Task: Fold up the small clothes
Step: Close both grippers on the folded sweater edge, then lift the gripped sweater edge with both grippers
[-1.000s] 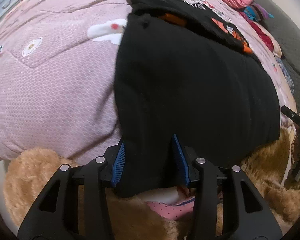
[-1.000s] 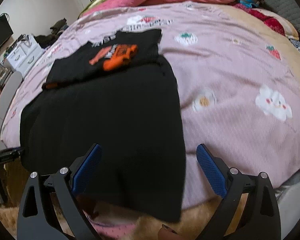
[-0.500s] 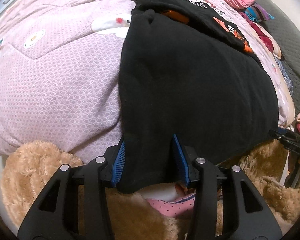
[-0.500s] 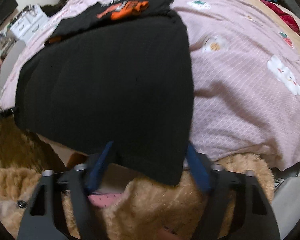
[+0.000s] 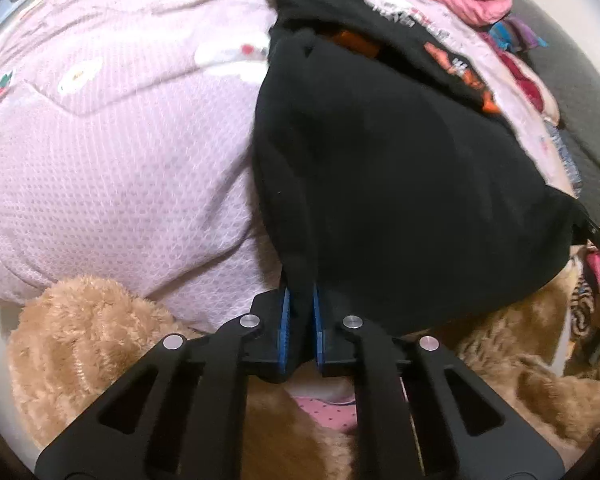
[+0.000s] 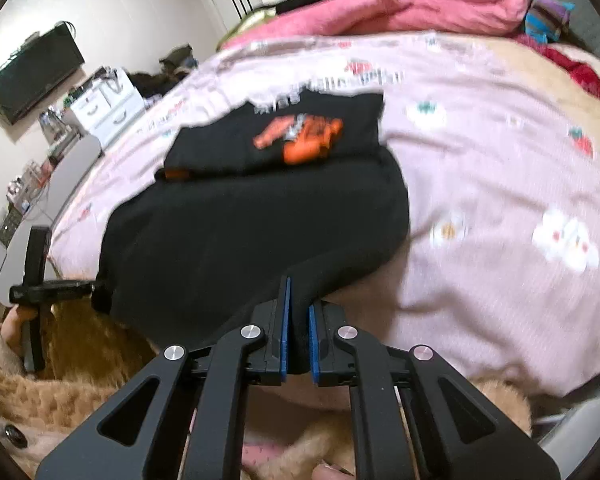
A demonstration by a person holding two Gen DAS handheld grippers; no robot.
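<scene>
A black garment with an orange print lies spread on the pink bedspread, its near hem hanging toward me. It also shows in the right wrist view, with the orange print on the folded far part. My left gripper is shut on the hem's left corner. My right gripper is shut on the hem's right corner and lifts it off the bedspread. The left gripper also shows at the left edge of the right wrist view.
A tan fluffy sleeve lies below the bed edge. A rolled pink blanket and colourful clothes sit at the bed's far side. White drawers and a wall TV stand at left.
Both grippers have closed on the hem of the black garment. The right gripper moved in from open over the cloth, clamped its corner and raised it.
</scene>
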